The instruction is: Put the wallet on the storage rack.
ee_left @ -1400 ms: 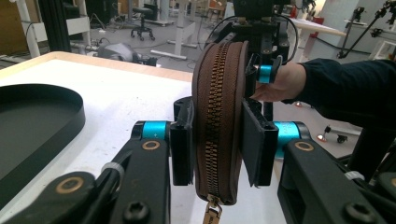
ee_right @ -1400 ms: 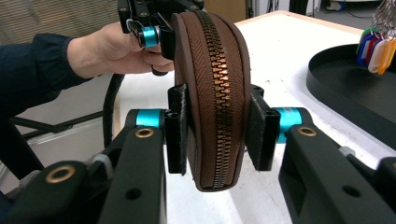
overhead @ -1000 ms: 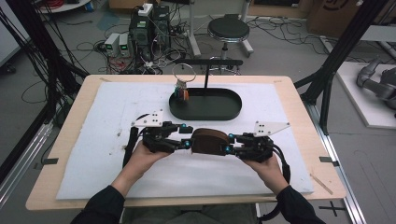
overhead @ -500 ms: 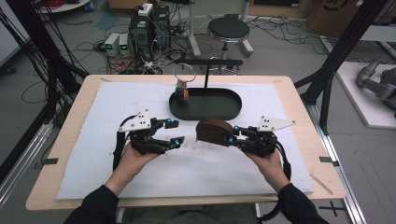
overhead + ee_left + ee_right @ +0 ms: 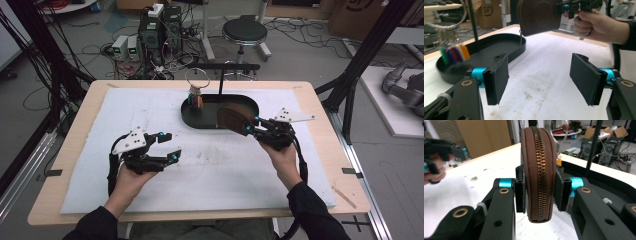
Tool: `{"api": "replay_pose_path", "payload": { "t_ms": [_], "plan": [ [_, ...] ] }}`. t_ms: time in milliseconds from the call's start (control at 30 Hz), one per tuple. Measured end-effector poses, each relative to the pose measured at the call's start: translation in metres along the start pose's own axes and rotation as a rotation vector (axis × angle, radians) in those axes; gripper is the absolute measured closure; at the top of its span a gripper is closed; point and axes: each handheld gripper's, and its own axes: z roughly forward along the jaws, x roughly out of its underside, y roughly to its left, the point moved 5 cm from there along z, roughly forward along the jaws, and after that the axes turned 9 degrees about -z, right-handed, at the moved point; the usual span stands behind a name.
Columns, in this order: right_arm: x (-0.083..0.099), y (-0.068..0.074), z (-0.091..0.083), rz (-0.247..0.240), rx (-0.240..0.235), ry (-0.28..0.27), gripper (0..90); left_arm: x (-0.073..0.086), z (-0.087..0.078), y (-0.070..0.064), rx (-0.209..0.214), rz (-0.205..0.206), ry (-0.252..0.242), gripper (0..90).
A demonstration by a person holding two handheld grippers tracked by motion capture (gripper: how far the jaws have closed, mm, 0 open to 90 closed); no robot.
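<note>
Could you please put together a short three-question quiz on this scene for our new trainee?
1. True or false: the right claw is shut on the brown zipped pouch.
2. The left claw is: A) open and holding nothing, B) shut on the key ring, C) resting in the tray.
3. Fill in: the coloured tags hang from a stand in the black oval ____.

Key: 1 true; 2 A; 3 tray.
</note>
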Motion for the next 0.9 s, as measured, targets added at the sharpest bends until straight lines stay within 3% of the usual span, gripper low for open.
{"api": "replay_pose_path", "payload": {
  "t_ms": [300,700,900],
  "plan": [
    [0.001,-0.016,0.027,0.029,0.038,0.016,68.3,0.006,-0.005,0.007,-0.033,-0.022,-0.009,31.5],
    [0.000,-0.021,0.069,0.013,0.068,0.051,68.1,0.007,0.003,-0.001,-0.011,0.000,0.008,31.5],
    [0.009,-0.027,0.087,0.038,0.075,0.064,68.1,0.006,0.004,-0.004,0.005,-0.007,-0.001,31.5]
  ]
}}
